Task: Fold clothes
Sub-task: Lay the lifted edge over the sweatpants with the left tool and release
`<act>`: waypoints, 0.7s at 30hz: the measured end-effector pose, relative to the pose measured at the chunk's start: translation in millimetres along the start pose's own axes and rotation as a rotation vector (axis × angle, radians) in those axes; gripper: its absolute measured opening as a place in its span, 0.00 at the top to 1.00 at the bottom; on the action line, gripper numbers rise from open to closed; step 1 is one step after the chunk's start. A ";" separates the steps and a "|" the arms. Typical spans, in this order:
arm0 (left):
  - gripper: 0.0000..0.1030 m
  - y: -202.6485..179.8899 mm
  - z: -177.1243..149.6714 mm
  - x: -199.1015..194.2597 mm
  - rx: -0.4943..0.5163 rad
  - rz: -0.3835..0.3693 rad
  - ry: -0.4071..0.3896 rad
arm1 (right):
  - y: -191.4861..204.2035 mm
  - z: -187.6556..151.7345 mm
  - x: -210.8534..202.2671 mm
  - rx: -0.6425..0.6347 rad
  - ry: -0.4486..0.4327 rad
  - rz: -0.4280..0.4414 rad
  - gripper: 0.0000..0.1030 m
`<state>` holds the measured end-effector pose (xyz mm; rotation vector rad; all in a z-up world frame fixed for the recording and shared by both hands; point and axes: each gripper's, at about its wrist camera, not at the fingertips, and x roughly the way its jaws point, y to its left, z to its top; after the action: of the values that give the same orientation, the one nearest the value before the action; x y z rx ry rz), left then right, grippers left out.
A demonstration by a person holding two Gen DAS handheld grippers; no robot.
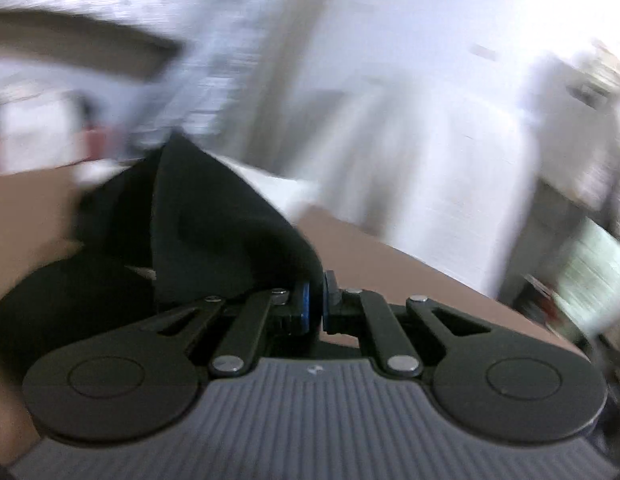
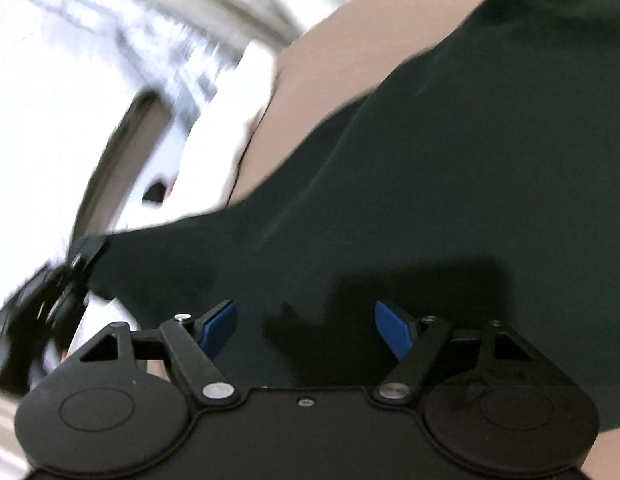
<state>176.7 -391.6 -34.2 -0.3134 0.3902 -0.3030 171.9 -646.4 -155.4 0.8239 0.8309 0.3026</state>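
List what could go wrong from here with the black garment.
1. The left tool pinches only an edge of the black garment, so a hard pull might slip it free.
2. The right tool hovers open over the cloth, so the lifted part could drag the rest across the table and bunch it.

A plain tan table [image 1: 369,252] is seen carrying a dark garment [image 1: 214,216], part of which lies bunched on the surface while a corner is raised off it. In the right wrist view the same table [image 2: 329,60] is covered across much of its width by the spread garment [image 2: 449,168]. Surroundings are blurred.
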 end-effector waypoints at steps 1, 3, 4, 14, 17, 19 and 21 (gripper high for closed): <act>0.92 -14.3 -6.9 10.5 0.019 -0.042 0.061 | -4.7 5.0 -12.9 0.013 -0.031 -0.006 0.22; 0.48 -36.1 -27.9 41.1 0.020 -0.096 0.233 | -11.3 14.4 -37.5 0.026 -0.097 -0.026 0.21; 0.28 -47.0 -38.4 56.4 0.020 -0.123 0.319 | -13.9 18.4 -48.1 0.030 -0.126 -0.038 0.21; 0.20 -43.8 -39.0 78.5 -0.078 -0.162 0.400 | -18.3 14.1 -28.9 0.009 -0.078 -0.061 0.20; 0.18 -32.2 -7.4 49.0 -0.093 -0.153 0.354 | -11.2 13.9 -21.3 -0.032 -0.077 -0.067 0.20; 0.18 -13.0 11.3 39.8 -0.057 -0.083 0.339 | -5.2 12.2 -21.8 -0.079 -0.074 -0.094 0.20; 0.18 17.9 26.7 38.1 -0.057 0.047 0.329 | -2.3 11.8 -23.8 -0.121 -0.068 -0.105 0.20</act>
<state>225.4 -382.1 -29.3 -0.3098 0.7299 -0.2979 165.0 -666.9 -139.8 0.6715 0.7817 0.2281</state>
